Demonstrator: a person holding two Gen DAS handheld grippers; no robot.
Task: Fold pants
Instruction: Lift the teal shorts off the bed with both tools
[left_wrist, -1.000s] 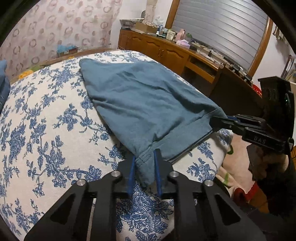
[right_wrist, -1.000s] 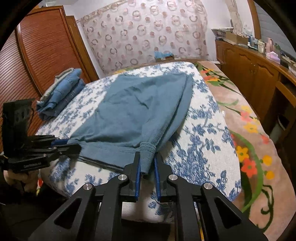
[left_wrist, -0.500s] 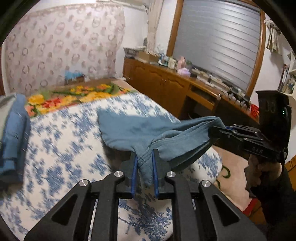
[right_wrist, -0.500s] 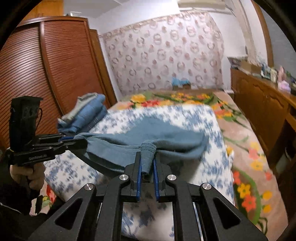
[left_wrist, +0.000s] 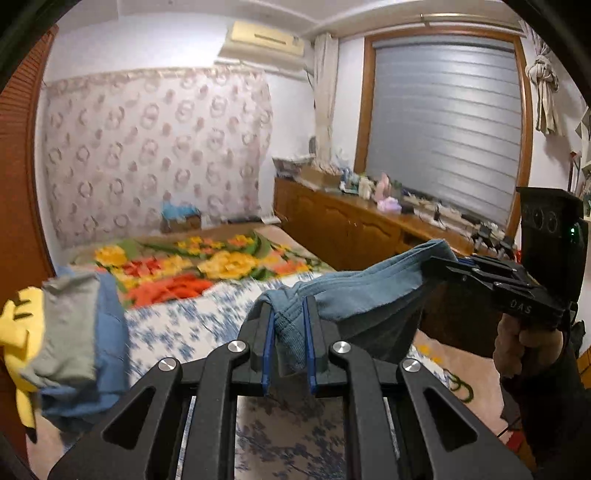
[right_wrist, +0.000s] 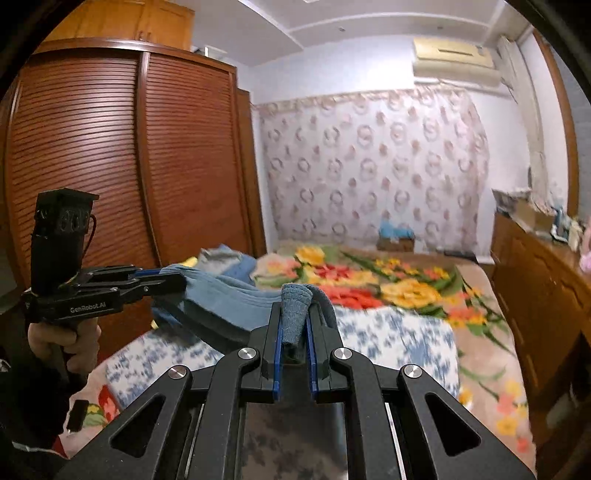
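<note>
Over the bed (left_wrist: 177, 325): lifted pants (left_wrist: 354, 291).

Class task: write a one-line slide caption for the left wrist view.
Left gripper and right gripper, both clamped on blue pants, hold them stretched above the floral bed.

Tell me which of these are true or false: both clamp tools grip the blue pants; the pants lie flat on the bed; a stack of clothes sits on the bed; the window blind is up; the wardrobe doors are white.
1. Both grippers grip the blue pants. True: the left gripper and the right gripper each pinch an edge of the blue pants.
2. The pants lie flat on the bed. False: they hang between the grippers above the bed.
3. A stack of clothes sits on the bed. True: folded clothes.
4. The window blind is up. False: the blind is down.
5. The wardrobe doors are white. False: the wardrobe is reddish-brown wood.
</note>
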